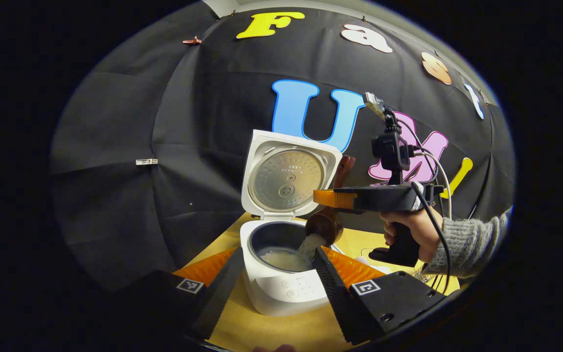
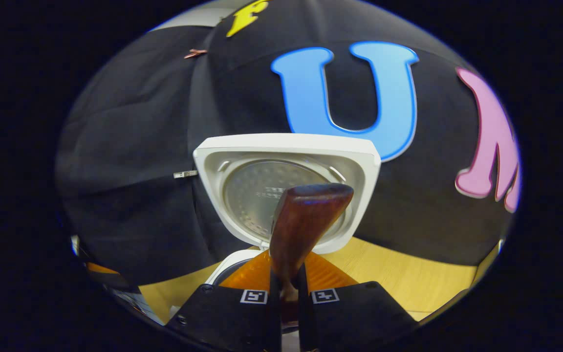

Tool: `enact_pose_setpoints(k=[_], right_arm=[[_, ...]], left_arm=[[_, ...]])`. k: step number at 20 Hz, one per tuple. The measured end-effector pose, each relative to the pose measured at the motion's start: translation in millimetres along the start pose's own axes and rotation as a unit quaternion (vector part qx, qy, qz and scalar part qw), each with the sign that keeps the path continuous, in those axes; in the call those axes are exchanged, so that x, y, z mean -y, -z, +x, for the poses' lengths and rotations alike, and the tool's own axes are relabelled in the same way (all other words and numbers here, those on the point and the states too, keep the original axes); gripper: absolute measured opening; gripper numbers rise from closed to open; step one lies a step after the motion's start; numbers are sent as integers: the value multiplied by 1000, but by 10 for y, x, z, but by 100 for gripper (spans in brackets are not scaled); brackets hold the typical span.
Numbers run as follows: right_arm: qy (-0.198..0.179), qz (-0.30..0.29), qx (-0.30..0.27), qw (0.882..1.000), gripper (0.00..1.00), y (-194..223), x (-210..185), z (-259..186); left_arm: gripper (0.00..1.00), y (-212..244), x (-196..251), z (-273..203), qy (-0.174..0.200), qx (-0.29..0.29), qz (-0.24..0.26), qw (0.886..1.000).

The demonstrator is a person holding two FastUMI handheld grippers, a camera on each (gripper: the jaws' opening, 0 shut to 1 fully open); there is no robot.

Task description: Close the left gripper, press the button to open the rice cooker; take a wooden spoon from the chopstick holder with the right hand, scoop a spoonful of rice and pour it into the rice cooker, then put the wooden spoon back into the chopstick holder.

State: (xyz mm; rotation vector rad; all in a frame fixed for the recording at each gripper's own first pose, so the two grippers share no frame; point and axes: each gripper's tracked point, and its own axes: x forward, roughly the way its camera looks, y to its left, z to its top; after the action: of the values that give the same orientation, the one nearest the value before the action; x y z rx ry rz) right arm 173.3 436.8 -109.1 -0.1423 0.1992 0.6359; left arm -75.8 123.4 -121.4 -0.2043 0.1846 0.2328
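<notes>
In the left gripper view, the rice cooker (image 1: 281,264) stands on the wooden table (image 1: 271,332) with its lid (image 1: 289,176) already up, so I judge the button step as done. The left gripper (image 1: 274,278) hangs in front of the cooker, its two fingers wide apart, one at each side of the white body, and they hold nothing. At about 2 o'clock from the cooker, a hand (image 1: 411,232) in a grey sleeve (image 1: 472,242) holds the right gripper (image 1: 323,198), which points toward the lid. The wooden spoon (image 1: 328,222) hangs from its jaws, bowl down and tilted over the pot's rim at the 1 o'clock side. A white stream of rice (image 1: 311,244) falls from the bowl onto the rice that is already inside the pot. So the scooping looks finished and the pouring is in progress. What is left, as I judge, is to empty the spoon and bring it back to the chopstick holder. A cable (image 1: 433,215) hangs near the hand. I see nothing between the spoon and the pot.

In the right gripper view, the jaws are clamped on the spoon's handle (image 2: 306,220), which rises toward 12 o'clock in front of the open lid (image 2: 286,186). A dark part of the pot (image 2: 225,276) shows at 10 o'clock from the fingers, and bare table (image 2: 408,278) lies at 3 o'clock
</notes>
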Motion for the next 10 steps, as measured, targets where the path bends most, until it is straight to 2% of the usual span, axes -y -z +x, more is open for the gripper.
enact_pose_setpoints(k=[3, 10], right_arm=[[-15, -79, 15, 997, 17, -62, -201, 9], [-40, -193, 28, 980, 18, -30, -510, -59]], left_arm=[[94, -25, 8, -4, 0, 2, -1, 1000], [94, 4, -17, -20, -1, -1, -4, 1000]])
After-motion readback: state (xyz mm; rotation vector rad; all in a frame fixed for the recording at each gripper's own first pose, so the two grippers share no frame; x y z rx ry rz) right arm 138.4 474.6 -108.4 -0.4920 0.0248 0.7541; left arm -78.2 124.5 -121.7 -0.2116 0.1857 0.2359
